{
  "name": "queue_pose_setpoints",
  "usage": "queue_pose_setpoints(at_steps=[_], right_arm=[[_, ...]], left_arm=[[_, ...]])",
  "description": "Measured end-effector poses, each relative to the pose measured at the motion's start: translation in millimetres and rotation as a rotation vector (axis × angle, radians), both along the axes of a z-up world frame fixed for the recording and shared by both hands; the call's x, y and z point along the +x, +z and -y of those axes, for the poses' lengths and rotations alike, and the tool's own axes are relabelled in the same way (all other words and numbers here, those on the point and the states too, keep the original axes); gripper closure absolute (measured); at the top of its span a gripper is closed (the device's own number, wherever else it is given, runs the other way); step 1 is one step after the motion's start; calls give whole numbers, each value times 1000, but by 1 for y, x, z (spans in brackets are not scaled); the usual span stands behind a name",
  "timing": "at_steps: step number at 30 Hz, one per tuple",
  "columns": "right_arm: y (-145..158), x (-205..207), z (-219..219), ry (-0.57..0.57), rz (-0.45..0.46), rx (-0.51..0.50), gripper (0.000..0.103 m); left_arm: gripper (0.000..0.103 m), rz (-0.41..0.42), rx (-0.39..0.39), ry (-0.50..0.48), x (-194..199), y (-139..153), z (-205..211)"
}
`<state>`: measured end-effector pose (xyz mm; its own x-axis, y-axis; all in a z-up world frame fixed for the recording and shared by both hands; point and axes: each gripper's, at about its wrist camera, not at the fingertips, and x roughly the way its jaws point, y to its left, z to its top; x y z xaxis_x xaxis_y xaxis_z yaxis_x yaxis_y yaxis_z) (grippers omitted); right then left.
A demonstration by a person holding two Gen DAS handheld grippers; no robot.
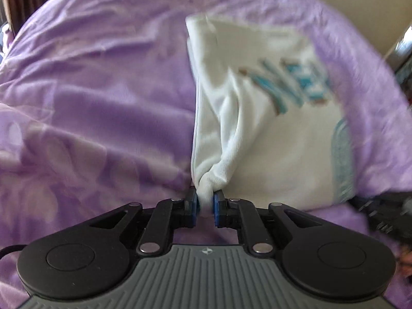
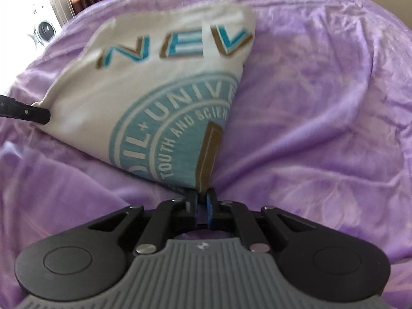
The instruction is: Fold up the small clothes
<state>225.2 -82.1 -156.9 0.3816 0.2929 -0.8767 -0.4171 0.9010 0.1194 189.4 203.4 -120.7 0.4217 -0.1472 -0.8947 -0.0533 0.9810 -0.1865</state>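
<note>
The white T-shirt (image 1: 270, 128) lies partly folded on a purple blanket (image 1: 90, 90), as the left wrist view shows it. The left gripper (image 1: 205, 206) is clenched on a bunched corner of the cloth, which puckers into soft folds between the blue pads (image 1: 218, 206). The fabric looks light, limp and thin, so it would probably sag and crease wherever it is not held; corners and hems seem the best places to pinch. Teal lettering on it is too blurred to read here. The other gripper's black body shows at the right edge.

In the right wrist view, the right gripper (image 2: 202, 200) is closed on another corner of the shirt (image 2: 116, 82), at the edge of a printed teal seal. Large letters read "NEV"; the seal shows "UNIV" and "TOUTH AND SCIEN", the rest folded under. The left gripper's tip (image 2: 33, 112) touches the shirt's far corner.
</note>
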Motion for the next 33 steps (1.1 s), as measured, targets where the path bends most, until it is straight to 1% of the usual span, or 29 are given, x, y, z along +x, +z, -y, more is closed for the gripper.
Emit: queue_pose_setpoints(at_steps=[2,5,7,8,9,10,11,12,13,14,15,16,17,19,21,23,25,28,30,33], right_arm=[[-6,0,-4,16,-4,-29,103],[-5,1,-3,18,-14,-31,103],[-3,2,0,16,-32,-27,103],[0,1,2,15,-42,-25,103],[3,2,4,9,-50,-22,103],[7,1,8,4,-53,-17,103],[12,1,13,4,-53,-16,101],[17,2,16,4,-50,-13,100],[24,4,20,5,-39,-11,100],[30,5,23,6,-23,-13,96],[38,9,25,5,-6,-13,91],[44,13,27,4,9,-9,81],[52,19,29,4,28,4,75],[64,31,30,6,56,29,74],[75,48,27,3,78,58,71],[80,65,23,-3,92,90,67],[82,84,18,-21,113,120,66],[77,115,12,-52,128,164,63],[71,136,7,-65,126,200,62],[59,163,1,-90,129,219,62]], left_arm=[[90,-27,33,-16,5,0,5],[89,-57,67,-48,9,7,10],[85,-78,82,-81,9,13,12],[77,-86,92,-89,9,16,12],[74,-100,101,-107,8,20,11],[74,-111,107,-127,6,24,9],[73,-105,120,-143,4,29,8],[68,-88,141,-163,0,36,9],[66,-54,167,-187,-2,45,10],[62,-19,186,-209,-6,53,12],[61,18,203,-232,-6,62,13],[61,62,212,-246,-6,71,13],[58,98,210,-247,-4,80,11],[53,178,189,-223,4,97,4],[42,246,152,-179,19,108,-3],[39,292,93,-120,43,112,-10],[39,305,8,-65,70,109,-24],[40,303,-123,12,109,94,-46],[41,292,-189,44,134,82,-56],[42,254,-272,77,166,56,-70]])
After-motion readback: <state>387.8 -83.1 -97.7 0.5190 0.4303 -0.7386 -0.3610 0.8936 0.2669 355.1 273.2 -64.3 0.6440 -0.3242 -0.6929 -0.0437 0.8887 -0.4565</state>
